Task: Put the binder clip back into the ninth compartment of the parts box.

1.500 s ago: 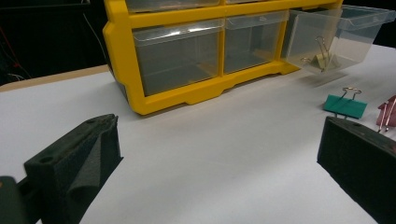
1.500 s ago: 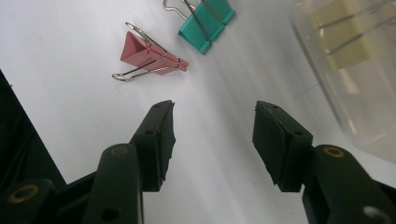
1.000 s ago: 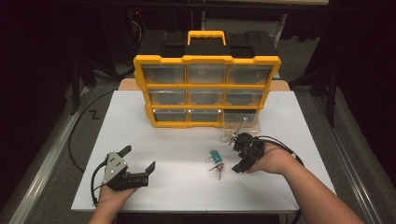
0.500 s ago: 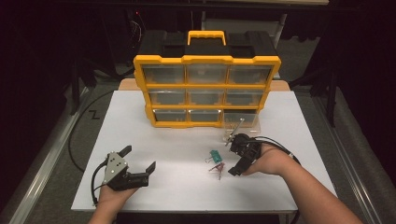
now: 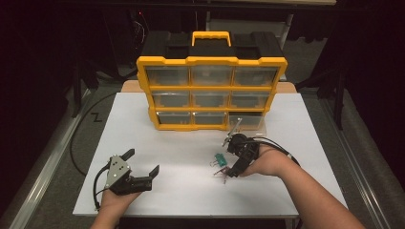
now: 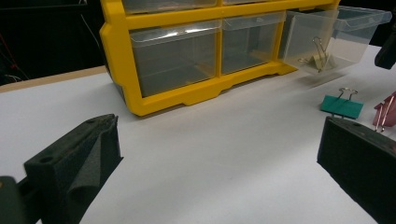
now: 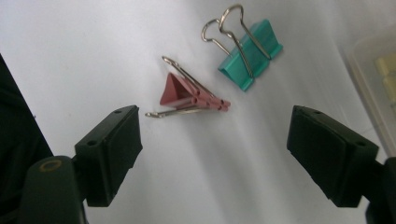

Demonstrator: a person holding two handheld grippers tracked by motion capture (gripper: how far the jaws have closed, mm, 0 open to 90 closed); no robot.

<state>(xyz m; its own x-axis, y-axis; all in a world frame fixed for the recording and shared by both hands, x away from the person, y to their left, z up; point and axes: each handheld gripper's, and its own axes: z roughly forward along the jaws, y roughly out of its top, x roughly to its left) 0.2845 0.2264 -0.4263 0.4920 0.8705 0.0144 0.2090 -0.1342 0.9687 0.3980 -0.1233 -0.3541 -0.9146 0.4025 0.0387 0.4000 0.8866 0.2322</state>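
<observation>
White table (image 5: 157, 143); 3 binder clips (image 7: 191, 95).

Glossy clear plastic drawer (image 6: 336, 35), wire-handled pink clip (image 7: 191, 95), matt white table (image 5: 191, 191)

On the white rectangular table (image 5: 143, 129), toward the far edge: yellow plastic 9-drawer organiser (image 5: 211, 93), standing upright. At its lower right corner, clear plastic drawer (image 6: 334, 37) pulled out, with cream metal binder clip (image 6: 319, 58) inside. In front of that drawer, green metal binder clip (image 7: 250, 60) lying flat; just beside it, nearer the table's front edge, pink metal binder clip (image 7: 191, 95).
</observation>
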